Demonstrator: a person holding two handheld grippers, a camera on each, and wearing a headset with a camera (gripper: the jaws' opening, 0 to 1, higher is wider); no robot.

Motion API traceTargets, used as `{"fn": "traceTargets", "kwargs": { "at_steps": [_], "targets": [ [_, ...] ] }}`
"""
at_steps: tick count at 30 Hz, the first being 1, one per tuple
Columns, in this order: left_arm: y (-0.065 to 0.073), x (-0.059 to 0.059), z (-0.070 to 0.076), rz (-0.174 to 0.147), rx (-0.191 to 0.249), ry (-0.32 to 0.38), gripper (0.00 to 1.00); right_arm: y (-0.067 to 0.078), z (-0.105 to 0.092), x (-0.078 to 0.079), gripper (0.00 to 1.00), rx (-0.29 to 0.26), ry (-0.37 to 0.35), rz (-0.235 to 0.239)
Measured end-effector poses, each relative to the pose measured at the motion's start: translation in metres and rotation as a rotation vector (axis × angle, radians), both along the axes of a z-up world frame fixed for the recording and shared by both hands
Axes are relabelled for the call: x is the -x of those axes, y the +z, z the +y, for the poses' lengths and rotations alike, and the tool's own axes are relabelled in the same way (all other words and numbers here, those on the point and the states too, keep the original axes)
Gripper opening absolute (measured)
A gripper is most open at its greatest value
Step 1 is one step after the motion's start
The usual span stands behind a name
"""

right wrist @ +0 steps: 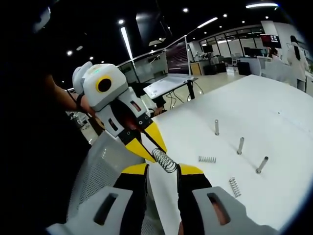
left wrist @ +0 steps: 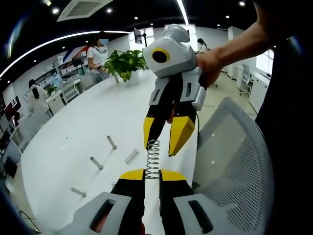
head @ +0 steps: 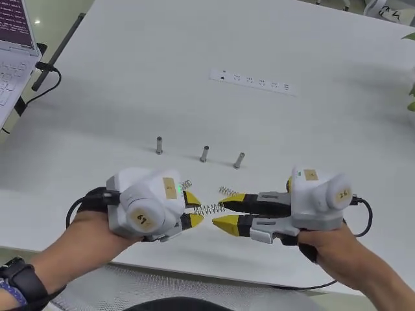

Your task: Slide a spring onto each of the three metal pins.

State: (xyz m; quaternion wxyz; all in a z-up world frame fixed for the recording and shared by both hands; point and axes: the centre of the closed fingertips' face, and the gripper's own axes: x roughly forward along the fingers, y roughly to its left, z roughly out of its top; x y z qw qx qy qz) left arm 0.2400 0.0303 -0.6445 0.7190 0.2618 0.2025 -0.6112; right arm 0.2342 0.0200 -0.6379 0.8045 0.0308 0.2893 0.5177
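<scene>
Three short metal pins [head: 159,145] [head: 204,153] [head: 238,160] stand in a row on the white table [head: 311,142], all bare. My left gripper [head: 194,209] [left wrist: 152,175] is shut on one end of a spring [head: 209,208] [left wrist: 152,156], held level just above the table's near edge. Facing it, my right gripper [head: 224,211] [right wrist: 163,170] is open, its yellow jaws on either side of the spring's free end [right wrist: 165,161]. Two more springs [head: 227,192] [head: 187,184] lie loose on the table in front of the pins.
A white power strip [head: 254,81] lies further back on the table. A laptop [head: 13,45] with a black cable sits at the far left. A grey mesh chair [left wrist: 234,161] is below the near table edge. People stand in the room behind.
</scene>
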Motion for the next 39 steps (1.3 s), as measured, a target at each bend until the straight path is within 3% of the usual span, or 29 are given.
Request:
{"fn": "traceTargets", "kwargs": {
  "at_steps": [2, 13, 22, 31, 39],
  "targets": [
    [-0.002, 0.001, 0.000, -0.012, -0.012, -0.011, 0.02, 0.002, 0.000, 0.000, 0.19, -0.005, 0.002, 0.001],
    [-0.006, 0.005, -0.008, -0.001, -0.007, -0.026, 0.02, 0.009, 0.002, 0.001, 0.14, -0.004, 0.026, -0.001],
    [-0.005, 0.002, -0.014, 0.027, 0.022, -0.011, 0.02, 0.018, 0.008, -0.004, 0.11, 0.012, 0.060, -0.024],
    [-0.004, -0.002, -0.016, 0.056, 0.059, 0.020, 0.02, 0.019, 0.009, -0.009, 0.10, 0.059, 0.098, -0.047],
    [-0.007, -0.001, -0.014, 0.066, 0.062, 0.024, 0.02, 0.014, 0.000, -0.006, 0.15, 0.150, 0.175, -0.069]
  ]
}}
